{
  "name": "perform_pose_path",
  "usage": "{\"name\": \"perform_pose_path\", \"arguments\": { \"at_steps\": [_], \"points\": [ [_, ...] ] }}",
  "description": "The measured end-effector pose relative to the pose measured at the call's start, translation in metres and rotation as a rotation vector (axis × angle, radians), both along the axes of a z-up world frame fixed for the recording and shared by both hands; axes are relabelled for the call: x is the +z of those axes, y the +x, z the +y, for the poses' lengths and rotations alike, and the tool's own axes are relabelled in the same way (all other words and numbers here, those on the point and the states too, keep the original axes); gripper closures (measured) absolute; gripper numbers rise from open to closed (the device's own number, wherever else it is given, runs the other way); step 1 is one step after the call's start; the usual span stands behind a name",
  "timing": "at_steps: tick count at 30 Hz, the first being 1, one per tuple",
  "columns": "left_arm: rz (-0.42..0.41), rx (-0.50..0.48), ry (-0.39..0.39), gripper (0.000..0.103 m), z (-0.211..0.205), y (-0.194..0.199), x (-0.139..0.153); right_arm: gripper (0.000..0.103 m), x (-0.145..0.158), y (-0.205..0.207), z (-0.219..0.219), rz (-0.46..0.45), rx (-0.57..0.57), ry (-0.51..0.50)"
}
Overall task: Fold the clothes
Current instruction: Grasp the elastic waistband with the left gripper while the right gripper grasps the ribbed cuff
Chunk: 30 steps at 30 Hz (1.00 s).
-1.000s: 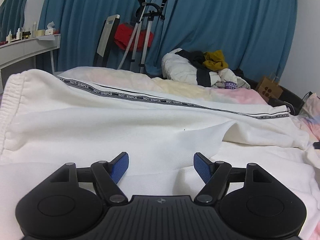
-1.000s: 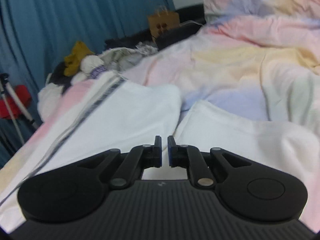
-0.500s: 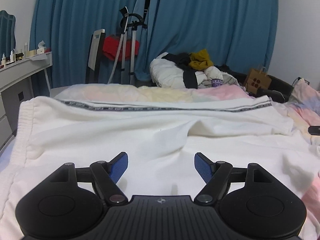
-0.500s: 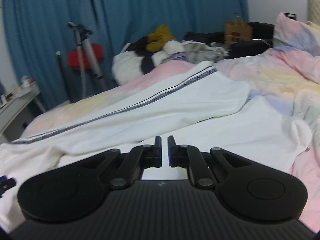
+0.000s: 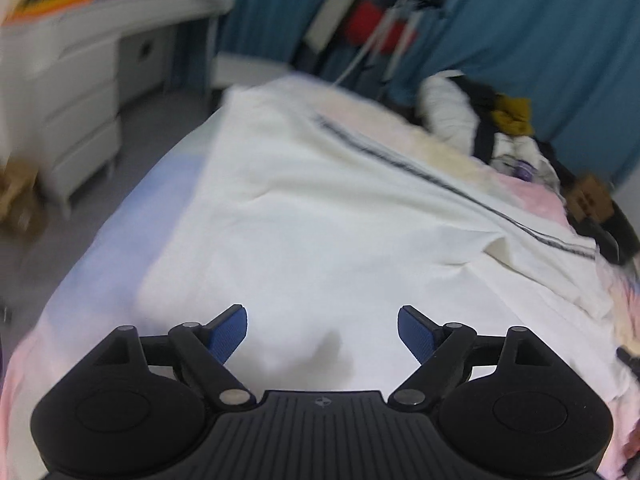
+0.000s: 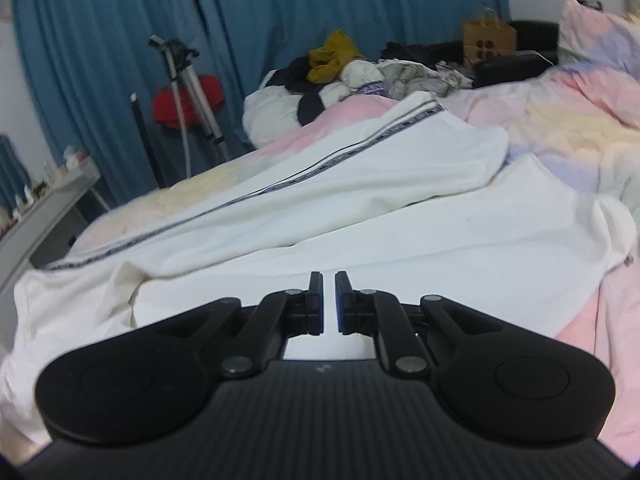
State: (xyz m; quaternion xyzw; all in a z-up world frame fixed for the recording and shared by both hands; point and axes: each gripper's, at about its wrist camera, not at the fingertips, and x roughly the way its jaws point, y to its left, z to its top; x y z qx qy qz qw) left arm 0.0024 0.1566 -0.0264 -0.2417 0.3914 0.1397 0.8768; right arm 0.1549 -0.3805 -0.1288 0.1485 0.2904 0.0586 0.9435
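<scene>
White trousers (image 5: pixel 320 216) with a dark lettered side stripe (image 5: pixel 440 184) lie spread across the bed; they also show in the right wrist view (image 6: pixel 400 216), one leg lying partly over the other. My left gripper (image 5: pixel 322 330) is open and empty, held above the trousers near their waist end. My right gripper (image 6: pixel 328 300) has its jaws nearly together with a thin gap and nothing between them, above the white cloth.
A pastel bedsheet (image 6: pixel 560 120) covers the bed. A pile of clothes (image 6: pixel 340 76) sits at the far side. A white dresser (image 5: pixel 72 92), a tripod (image 6: pixel 188 92), a paper bag (image 6: pixel 488 40) and blue curtains (image 6: pixel 280 8) surround the bed.
The left gripper has risen and tilted down and to the left, now showing the bed's edge and the dresser. The right gripper has shifted slightly closer over the trousers. Both jaws are unchanged.
</scene>
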Motion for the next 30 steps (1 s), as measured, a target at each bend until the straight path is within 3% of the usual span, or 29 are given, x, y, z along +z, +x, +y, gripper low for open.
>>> {"name": "perform_pose_path", "arguments": {
  "at_steps": [7, 9, 11, 12, 16, 21, 24, 28, 30],
  "points": [
    [0.08, 0.166, -0.294, 0.018, 0.048, -0.033, -0.026, 0.092, -0.011, 0.003, -0.033, 0.041, -0.111, 0.089],
    [0.098, 0.186, -0.36, 0.018, 0.056, -0.032, -0.042, 0.078, -0.015, 0.003, -0.044, 0.045, -0.153, 0.123],
    [0.088, 0.205, -0.418, 0.018, 0.059, -0.028, -0.058, 0.039, -0.018, 0.0, -0.058, 0.039, -0.223, 0.157],
    [0.075, 0.219, -0.447, 0.018, 0.061, -0.026, -0.065, 0.034, -0.02, -0.002, -0.067, 0.035, -0.264, 0.184],
    [0.015, 0.292, -0.582, 0.024, 0.074, -0.022, -0.09, 0.034, -0.033, -0.011, -0.11, 0.043, -0.403, 0.353],
    [-0.075, 0.348, -0.718, 0.027, 0.089, -0.029, -0.107, 0.033, -0.07, -0.026, -0.168, 0.12, -0.669, 0.57],
    [-0.115, 0.375, -0.785, 0.029, 0.097, -0.035, -0.115, 0.033, -0.093, -0.019, -0.185, 0.167, -0.687, 0.609],
    [-0.143, 0.389, -0.814, 0.03, 0.097, -0.034, -0.12, 0.033, -0.12, -0.011, -0.201, 0.151, -0.693, 0.646],
    [-0.145, 0.404, -0.803, 0.036, 0.095, -0.033, -0.122, 0.036, -0.127, -0.006, -0.205, 0.11, -0.701, 0.675]
  ]
}}
